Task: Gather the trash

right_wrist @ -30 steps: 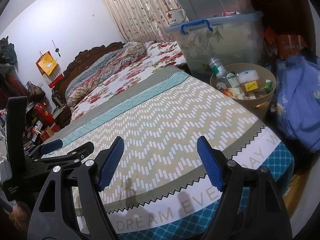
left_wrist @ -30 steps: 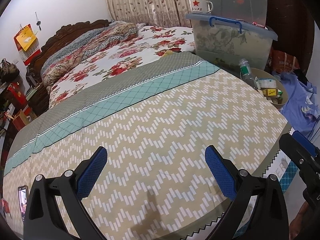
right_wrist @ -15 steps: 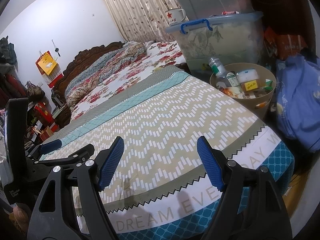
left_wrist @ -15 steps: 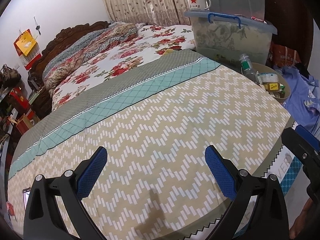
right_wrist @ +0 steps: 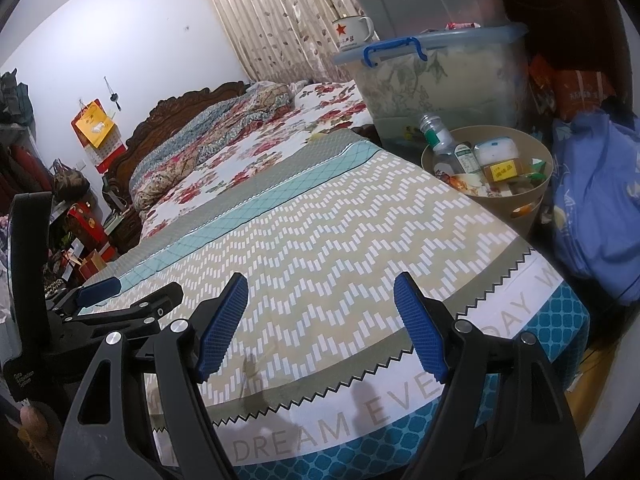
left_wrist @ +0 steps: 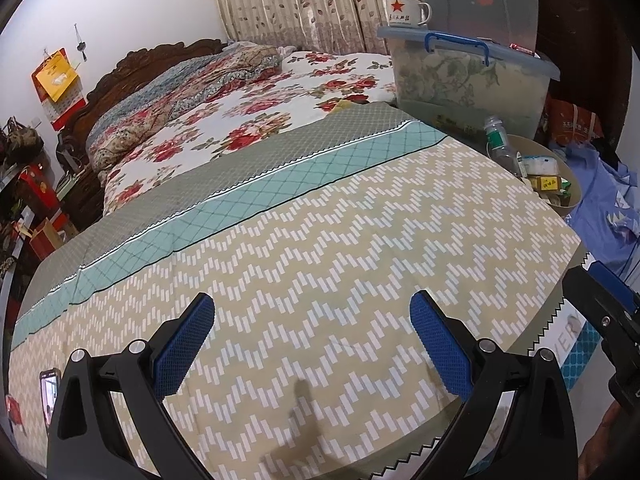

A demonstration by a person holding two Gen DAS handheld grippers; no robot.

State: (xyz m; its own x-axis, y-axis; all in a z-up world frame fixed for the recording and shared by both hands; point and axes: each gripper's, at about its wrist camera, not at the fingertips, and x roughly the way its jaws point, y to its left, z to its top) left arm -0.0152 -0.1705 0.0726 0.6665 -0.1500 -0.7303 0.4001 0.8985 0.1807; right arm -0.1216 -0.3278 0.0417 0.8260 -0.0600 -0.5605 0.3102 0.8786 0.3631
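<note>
Right tongs point(right_wrist: 318, 326) open above zigzag bedspread point(right_wrist: 340, 232), full wastebasket point(right_wrist: 520, 216) (bottles, boxes) beside bed corner

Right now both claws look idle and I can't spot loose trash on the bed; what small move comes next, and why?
Probably pan the right claw toward the tan bin. Both it and the left claw are open and empty, the zigzag bedspread shows no litter, and bottles and packets already sit in the bin.

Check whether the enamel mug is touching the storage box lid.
Touching. In the left wrist view the enamel mug stands with its base on the storage box lid, no gap showing beneath it.
</note>
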